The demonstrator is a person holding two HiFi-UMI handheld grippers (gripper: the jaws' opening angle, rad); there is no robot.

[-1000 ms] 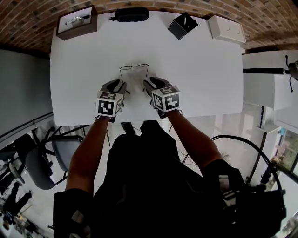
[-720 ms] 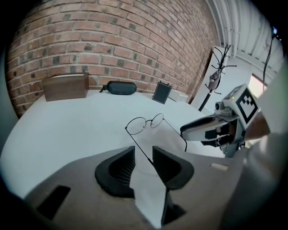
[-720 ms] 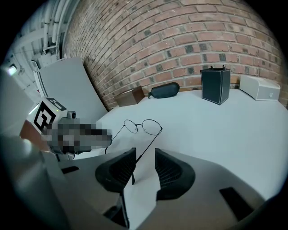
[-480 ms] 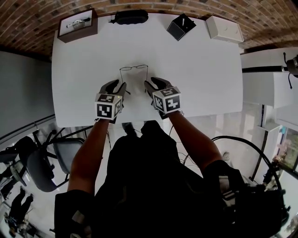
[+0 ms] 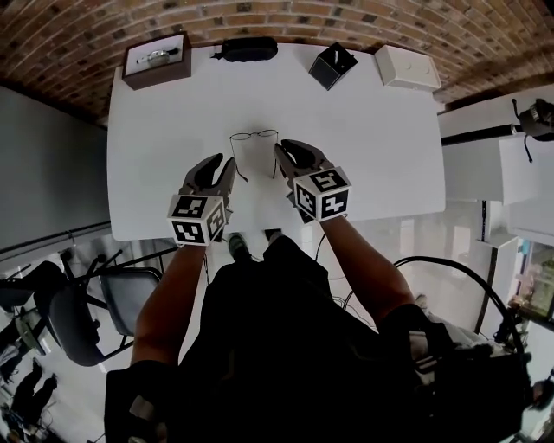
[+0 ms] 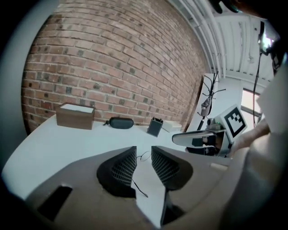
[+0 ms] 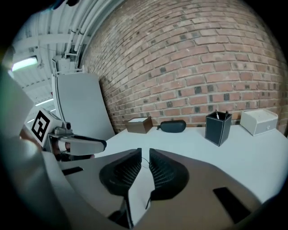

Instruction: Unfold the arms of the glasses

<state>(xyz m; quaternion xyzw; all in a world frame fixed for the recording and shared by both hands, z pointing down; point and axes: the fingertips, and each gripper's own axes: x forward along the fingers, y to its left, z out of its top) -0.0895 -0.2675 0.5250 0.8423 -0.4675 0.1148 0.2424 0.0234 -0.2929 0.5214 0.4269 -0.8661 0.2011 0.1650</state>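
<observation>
- The glasses lie on the white table, arms spread, just ahead of both grippers.
- Left gripper: jaws apart and closing, pinching nothing.
- Right gripper: jaws narrowly apart and closing, also pinching nothing.

Brick-walled rm, white table in the middle.
Red brick wall runs behind table; grey panel on L side; black office chair lower L; white cabinet on R w/ black cable looping below; strip light lit overhead.
</observation>
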